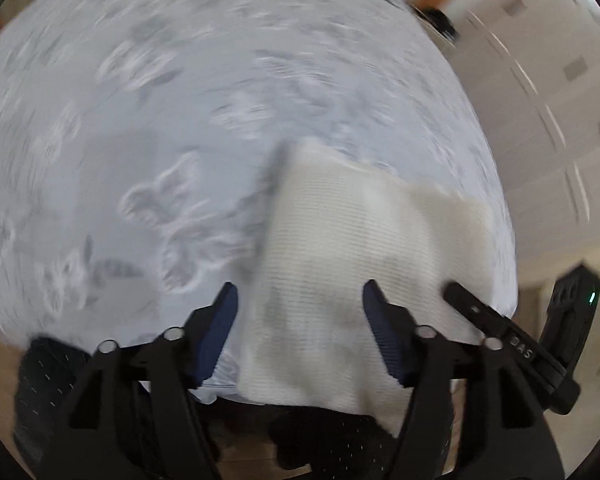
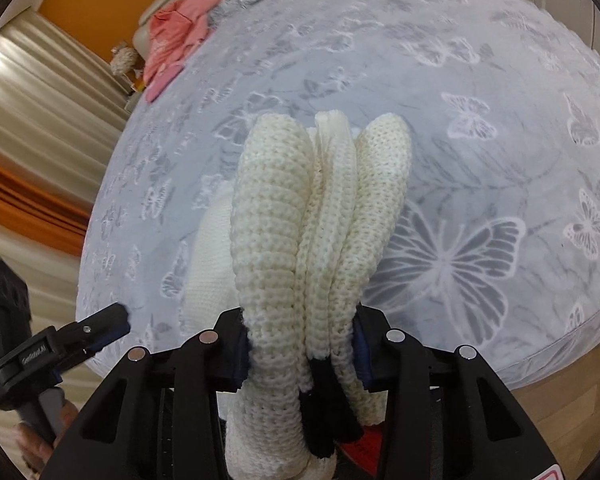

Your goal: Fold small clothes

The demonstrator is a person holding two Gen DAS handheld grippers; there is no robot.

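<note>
A cream knitted garment [image 2: 276, 208] with a black trim is bunched into thick folds, and my right gripper [image 2: 302, 332] is shut on it above the bed. In the left wrist view the same garment [image 1: 340, 240] hangs as a flat panel over the butterfly-print bed cover [image 1: 140, 120]. My left gripper [image 1: 300, 306] stands open over its lower part, and neither pad presses the cloth. One finger of my right gripper [image 1: 464, 300] shows at the garment's right edge. The left gripper [image 2: 116, 316] appears at the lower left of the right wrist view, apart from the folds.
A pink garment [image 2: 176, 36] lies crumpled at the far end of the bed cover [image 2: 480, 140], near a small soft toy [image 2: 122, 58]. Curtains [image 2: 40, 100] hang to the left, white wardrobe doors [image 1: 540, 100] to the right. Wooden floor [image 2: 560, 420] borders the bed's near edge.
</note>
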